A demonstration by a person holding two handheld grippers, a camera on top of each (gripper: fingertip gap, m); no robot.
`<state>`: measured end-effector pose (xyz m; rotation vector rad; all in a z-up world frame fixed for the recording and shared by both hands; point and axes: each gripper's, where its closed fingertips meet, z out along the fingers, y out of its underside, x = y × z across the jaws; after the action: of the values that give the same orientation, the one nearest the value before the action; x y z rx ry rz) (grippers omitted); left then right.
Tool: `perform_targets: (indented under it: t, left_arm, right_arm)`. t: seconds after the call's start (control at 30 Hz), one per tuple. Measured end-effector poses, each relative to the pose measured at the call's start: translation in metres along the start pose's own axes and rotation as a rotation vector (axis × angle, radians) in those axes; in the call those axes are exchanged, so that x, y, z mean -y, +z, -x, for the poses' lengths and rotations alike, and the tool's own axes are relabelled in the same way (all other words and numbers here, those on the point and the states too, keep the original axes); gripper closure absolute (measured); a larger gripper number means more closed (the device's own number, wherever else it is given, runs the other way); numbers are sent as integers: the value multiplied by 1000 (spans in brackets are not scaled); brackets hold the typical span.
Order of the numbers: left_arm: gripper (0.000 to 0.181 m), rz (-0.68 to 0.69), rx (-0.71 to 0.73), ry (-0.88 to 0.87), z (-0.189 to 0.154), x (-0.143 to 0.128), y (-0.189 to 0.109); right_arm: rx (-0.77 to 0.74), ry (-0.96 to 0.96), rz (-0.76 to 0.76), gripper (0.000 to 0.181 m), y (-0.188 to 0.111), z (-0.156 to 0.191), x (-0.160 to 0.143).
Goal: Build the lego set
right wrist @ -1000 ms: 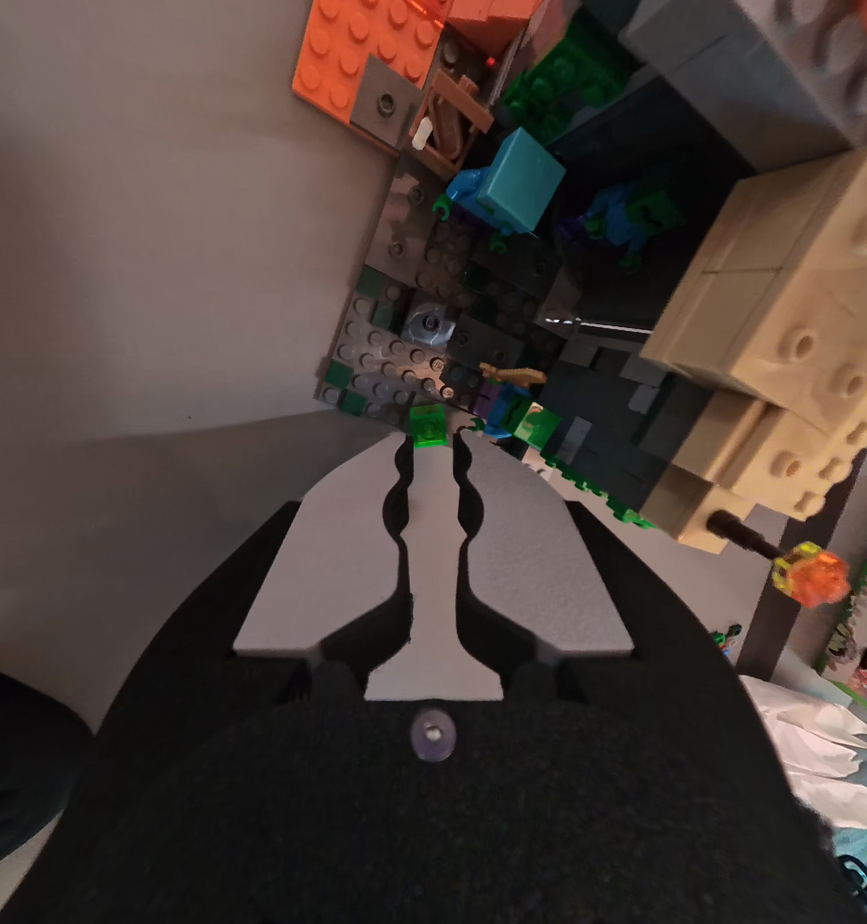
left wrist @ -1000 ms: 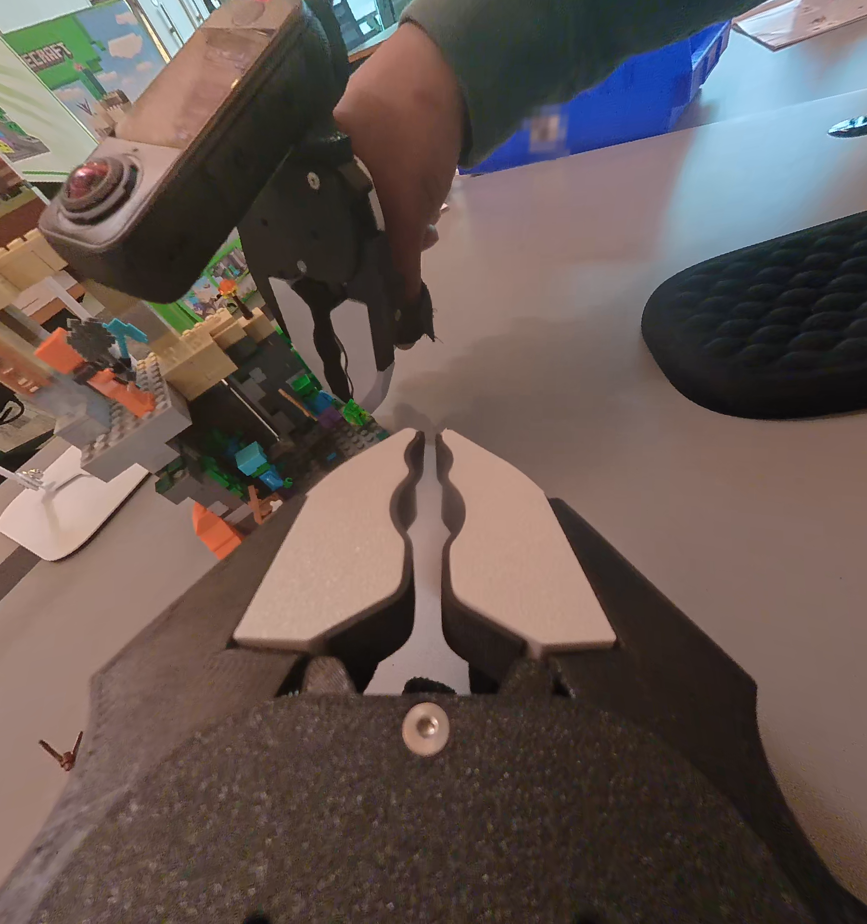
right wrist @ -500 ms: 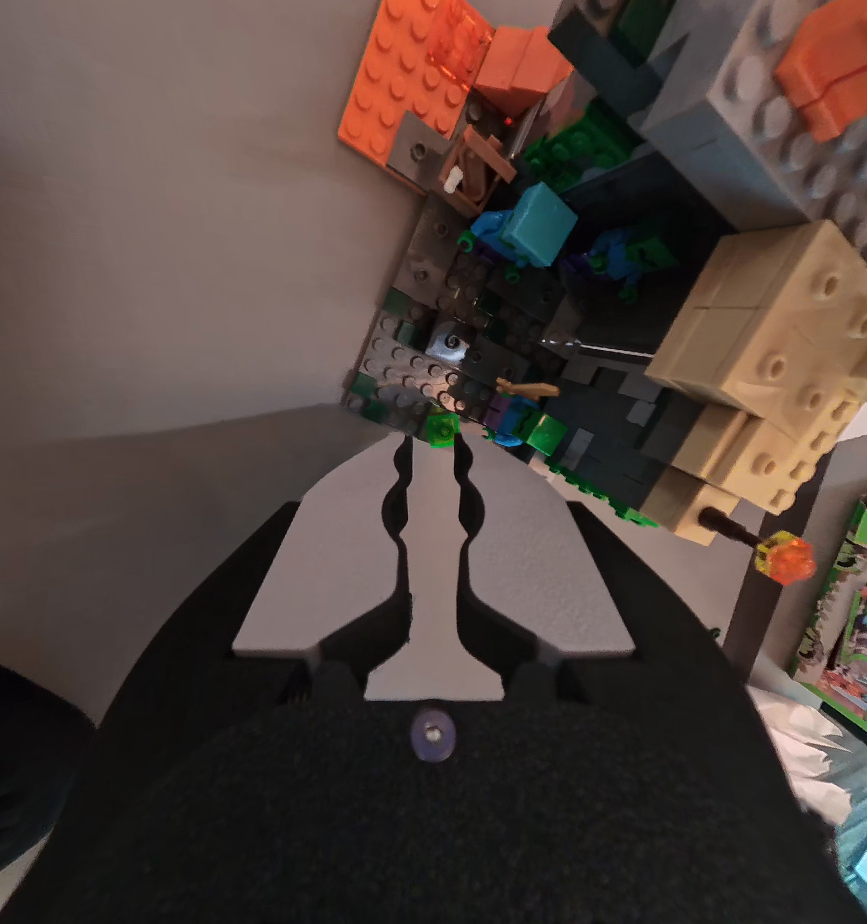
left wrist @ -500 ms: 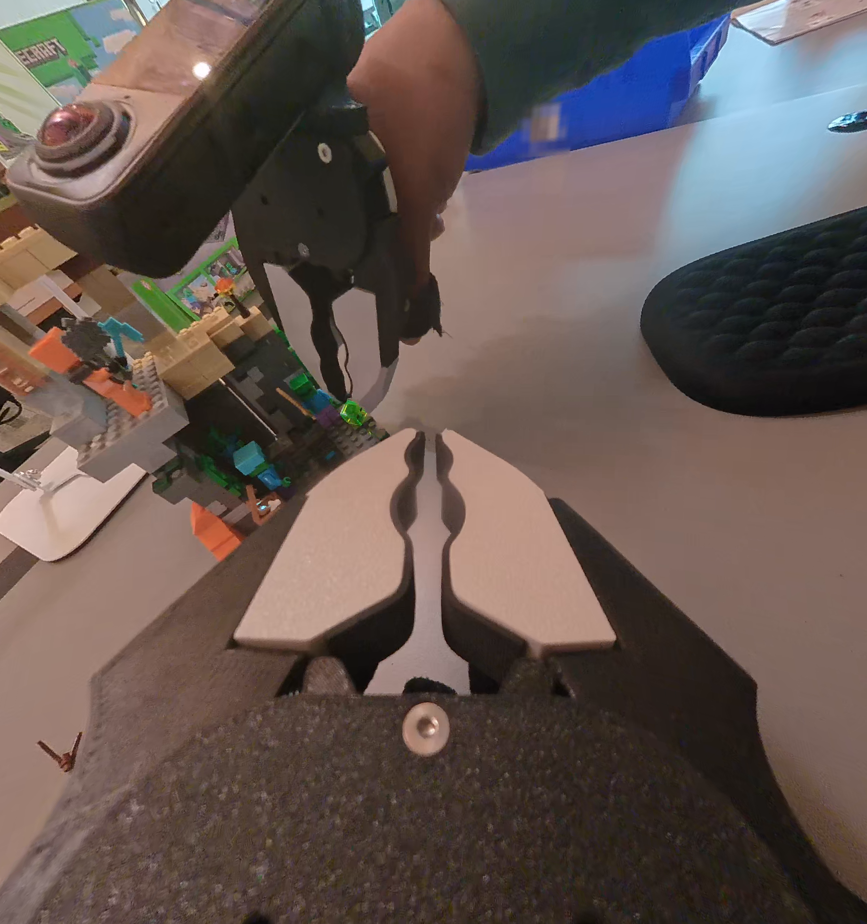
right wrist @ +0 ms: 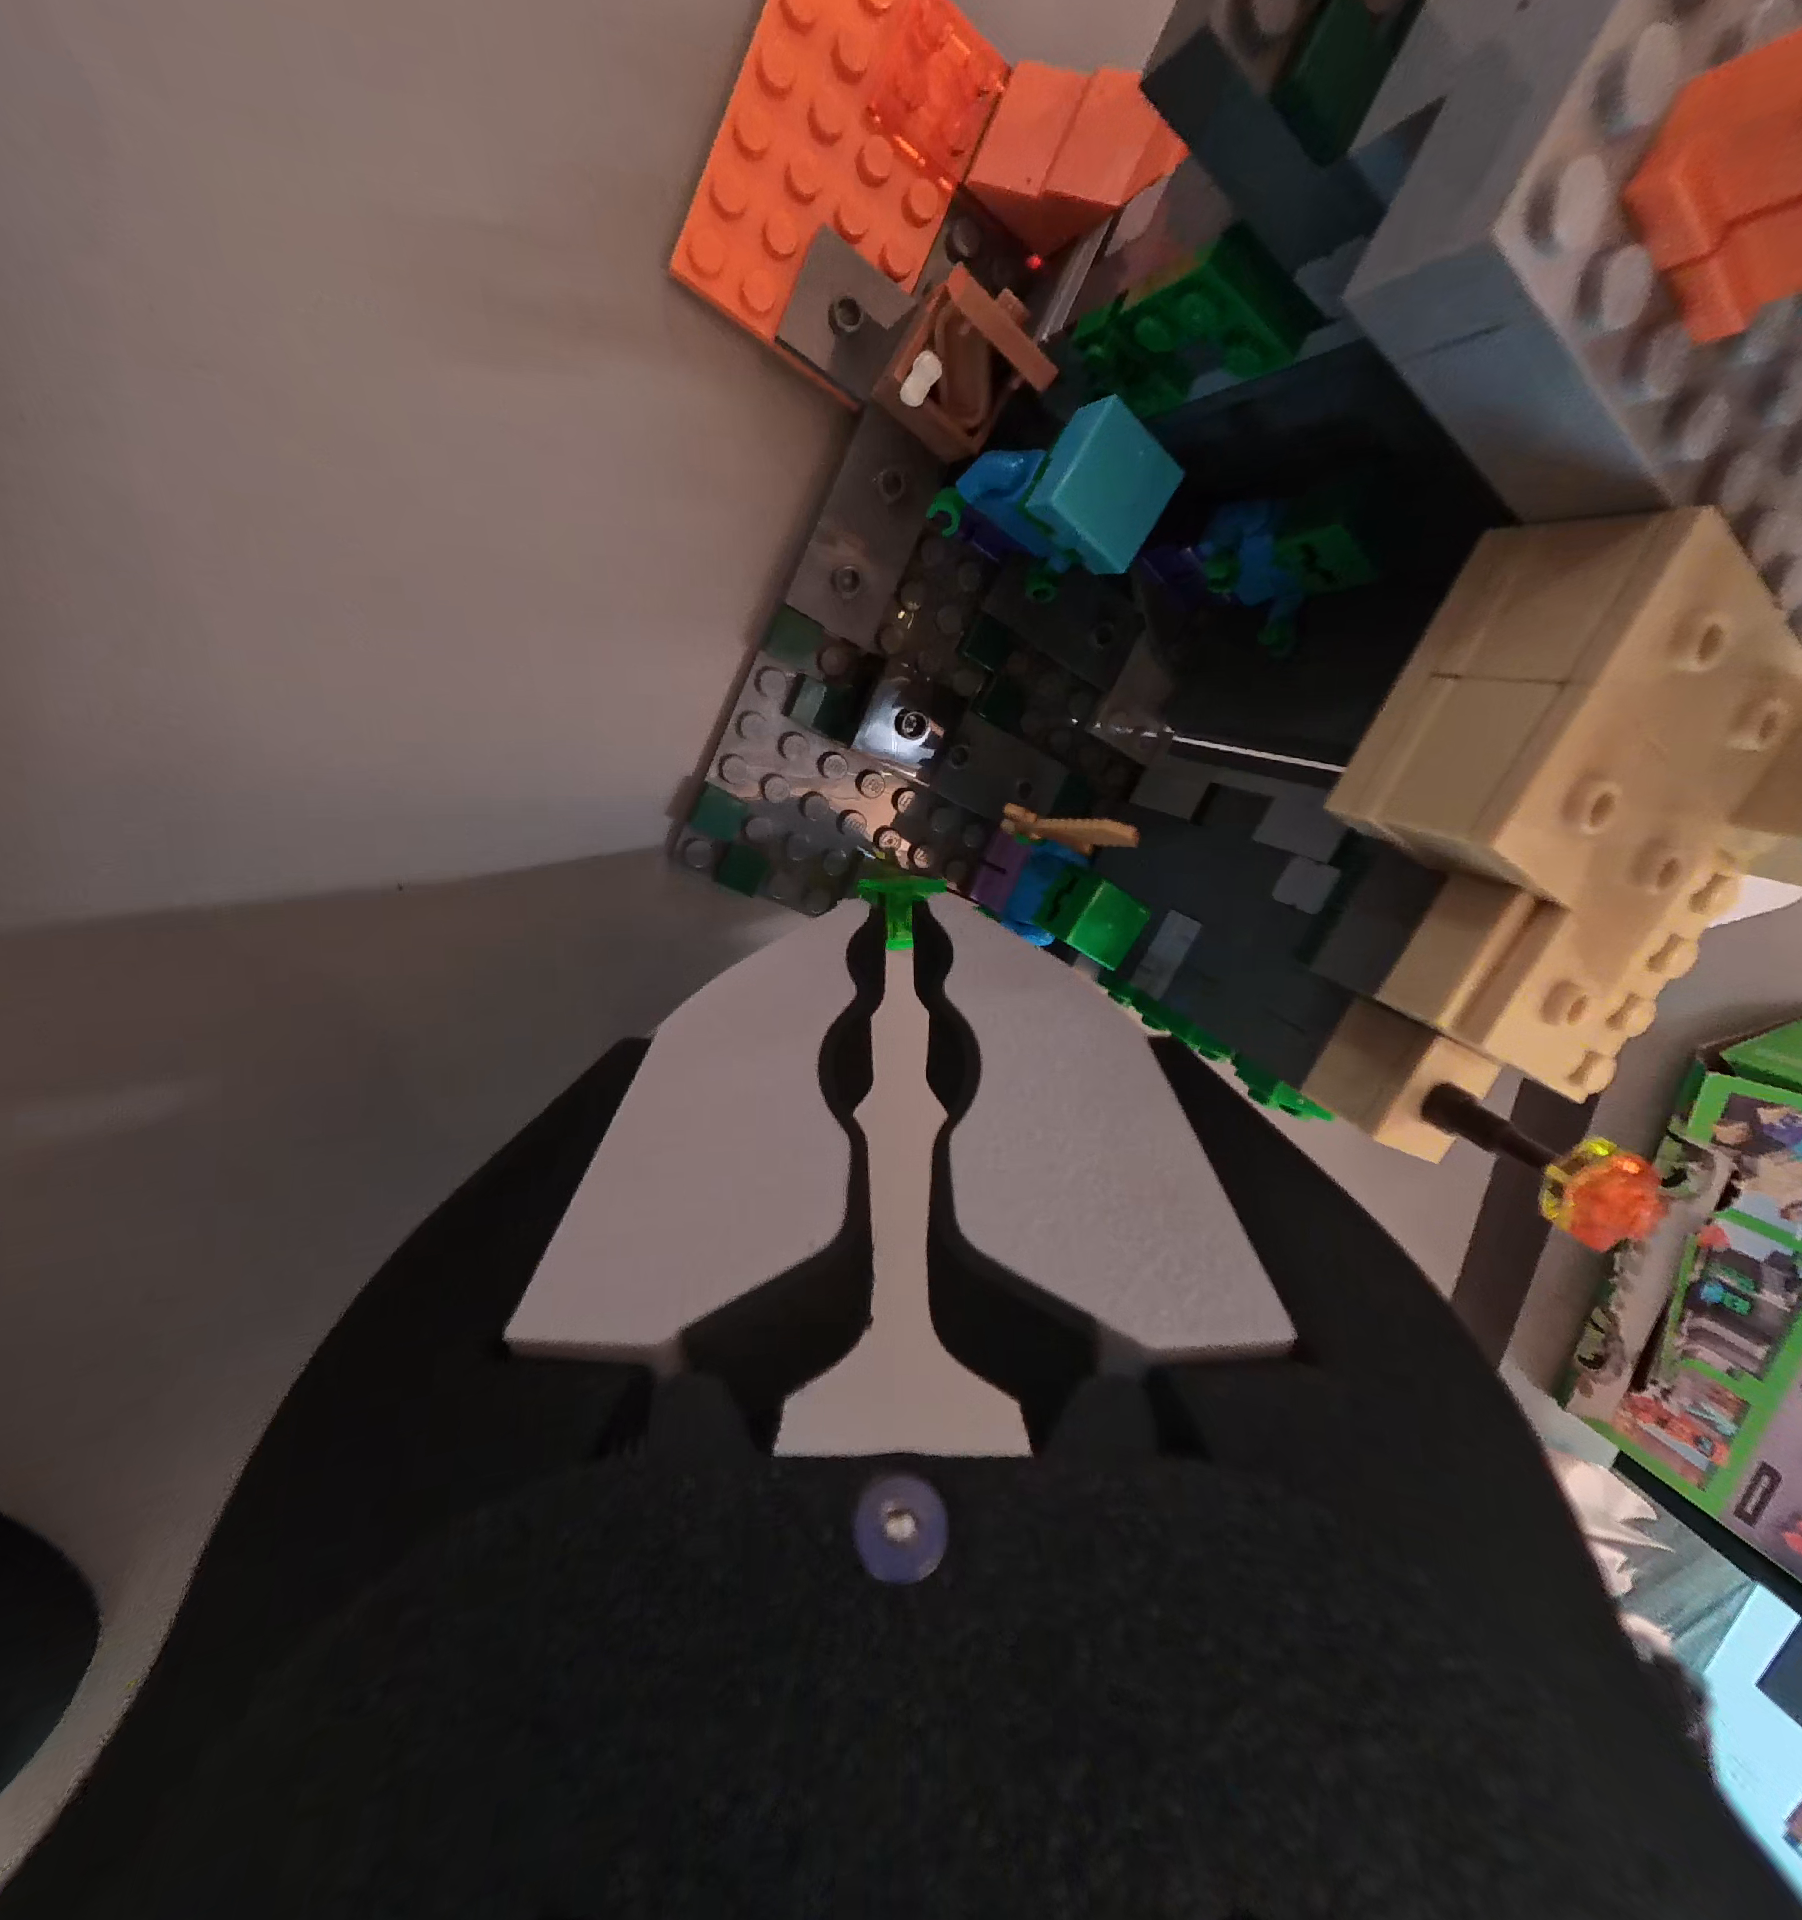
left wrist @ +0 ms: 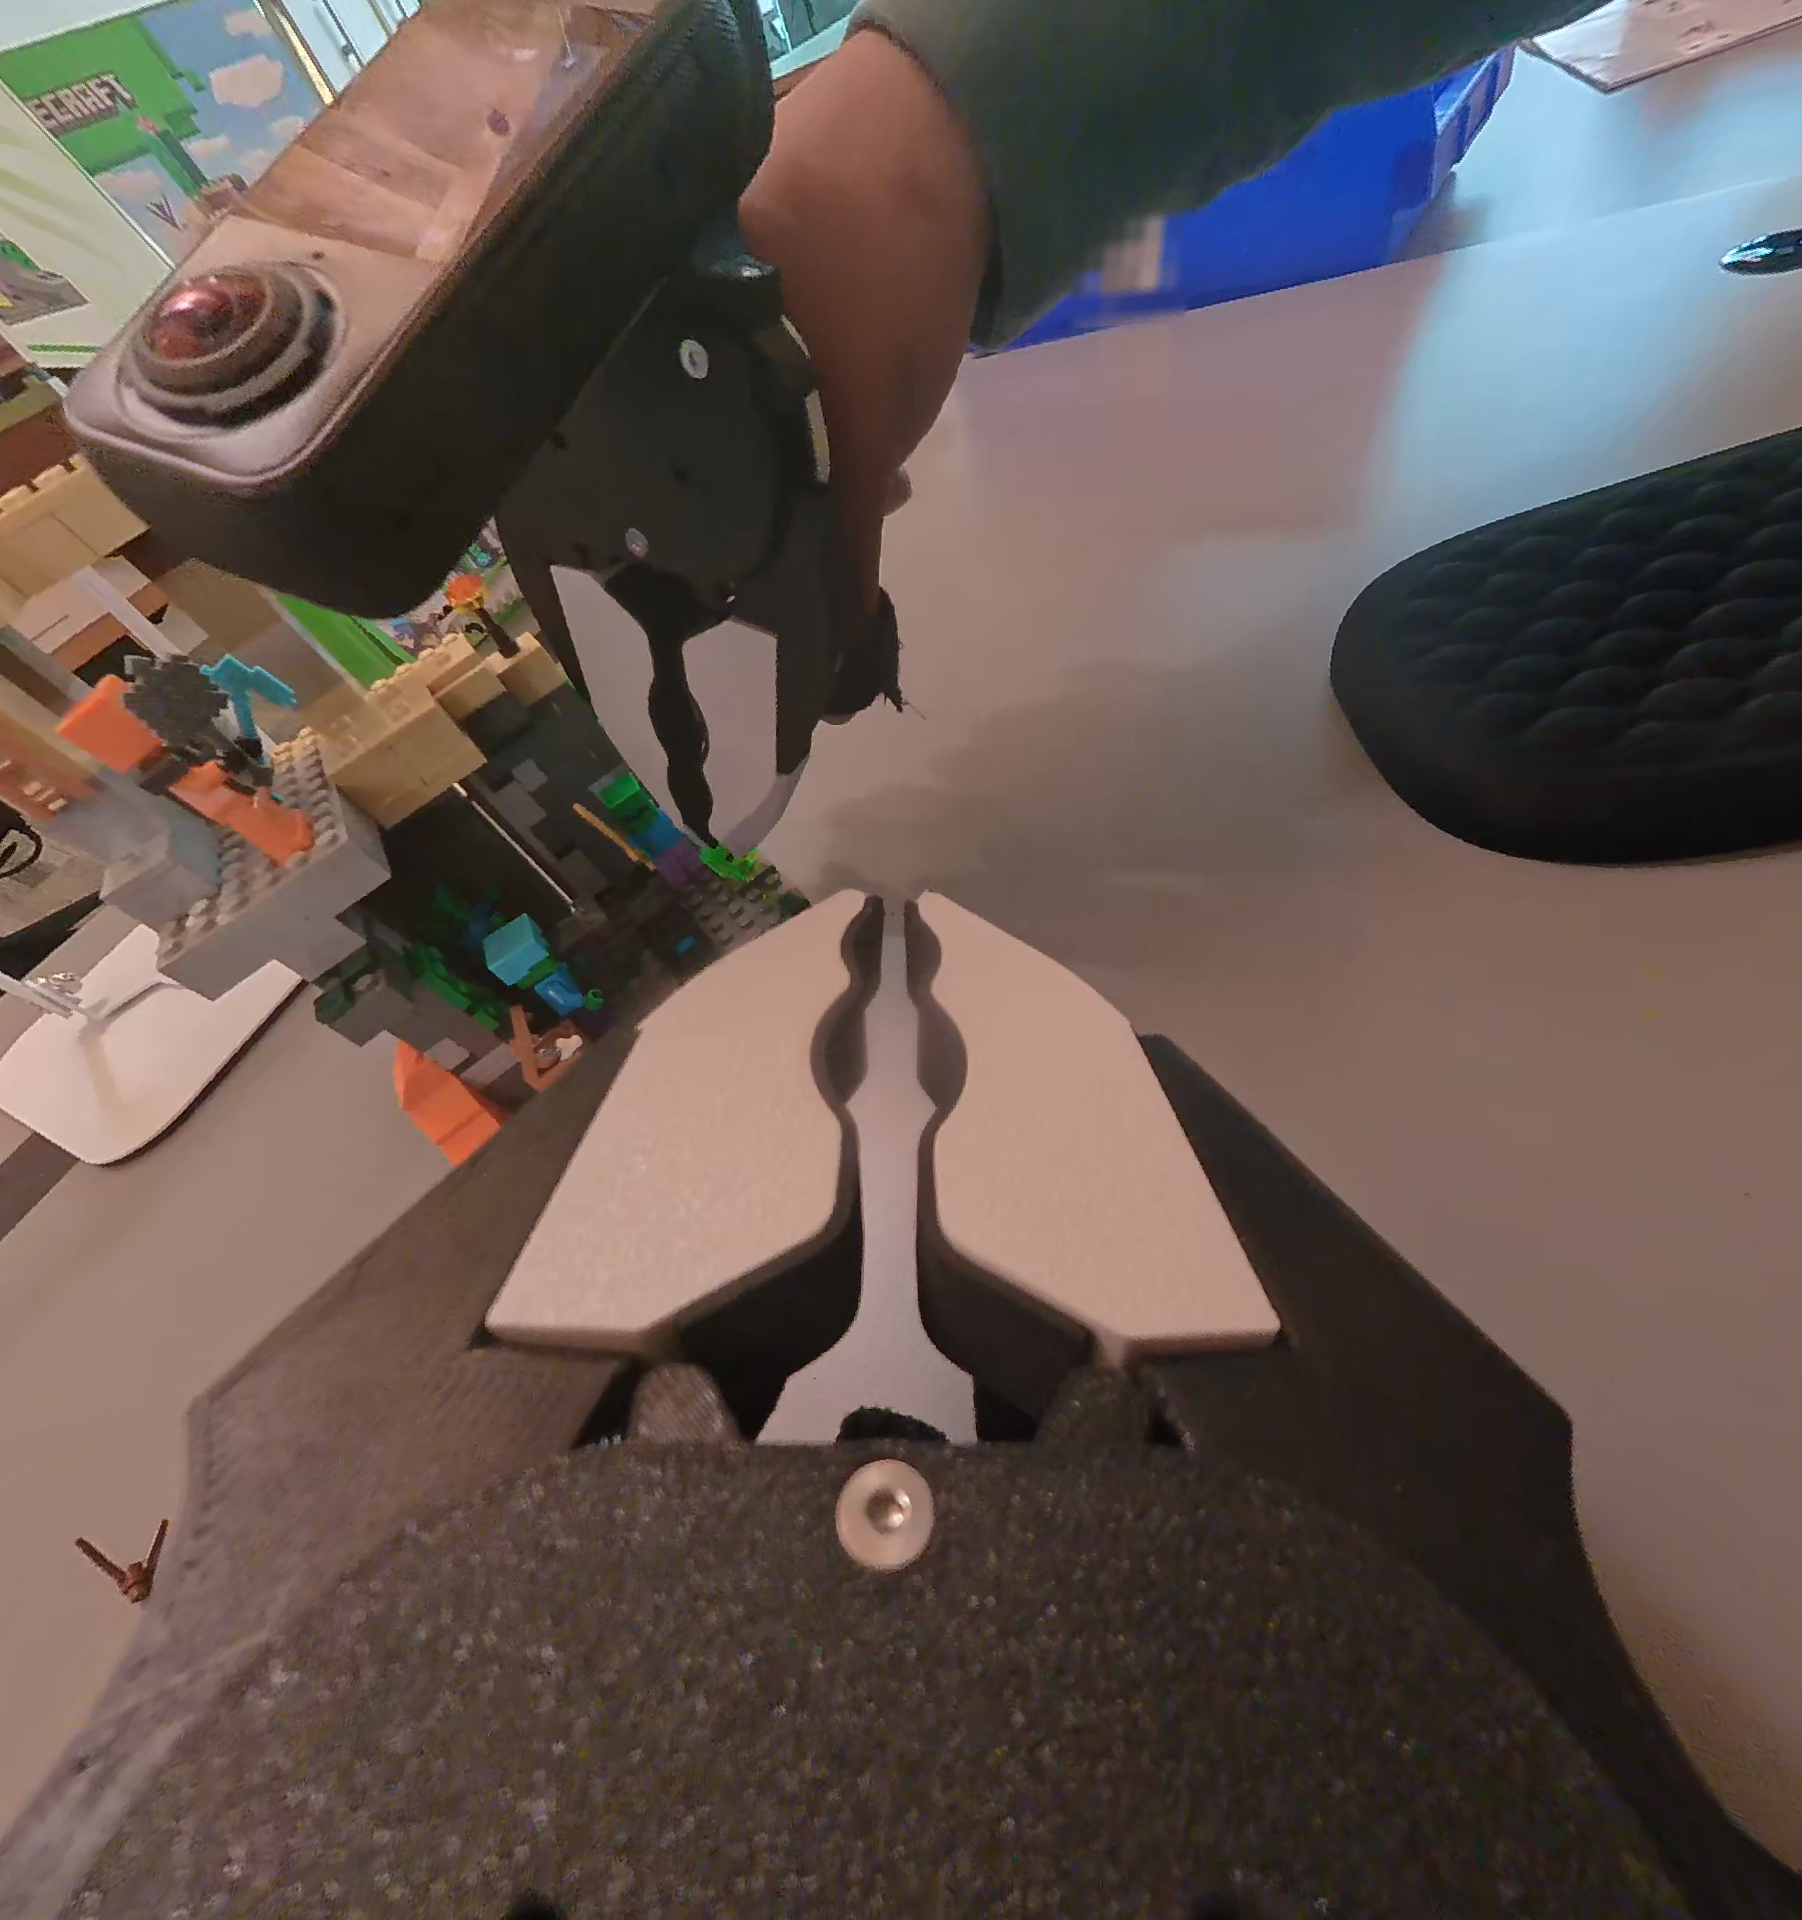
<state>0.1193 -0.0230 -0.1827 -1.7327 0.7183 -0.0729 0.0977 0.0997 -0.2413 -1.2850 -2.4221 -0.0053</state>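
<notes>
The lego build (left wrist: 284,831) stands at the left of the grey table, with tan blocks, grey plates and orange parts. In the right wrist view it (right wrist: 1240,623) fills the upper right. My right gripper (right wrist: 899,920) is shut on a small clear green piece (right wrist: 899,906), held at the near edge of the build's grey studded plate (right wrist: 788,769). From the left wrist view the right gripper (left wrist: 736,831), held by a hand, points down at that edge with the green piece (left wrist: 718,858) at its tips. My left gripper (left wrist: 892,906) is shut and empty, low over the table beside the build.
A black padded mat (left wrist: 1624,665) lies at the right, a blue bin (left wrist: 1292,239) behind. A white stand base (left wrist: 118,1060) sits left of the build. A small brown piece (left wrist: 128,1569) lies on the table. A green box (right wrist: 1749,1278) stands beyond the build.
The right gripper's fingers have closed on the green piece at the plate's edge, and the gripper has shifted a little over the build. The left gripper has not moved.
</notes>
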Motion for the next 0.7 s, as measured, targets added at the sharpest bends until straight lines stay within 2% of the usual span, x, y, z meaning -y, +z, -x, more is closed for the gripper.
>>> perform_targets:
  t: [0.47, 0.7]
  left_arm:
    - [178, 5, -1, -6, 0, -2, 1]
    - [178, 11, 0, -12, 1, -3, 1]
  right_arm:
    - [10, 122, -94, 177, -1, 1, -5]
    - [33, 128, -84, 178, 0, 1, -5]
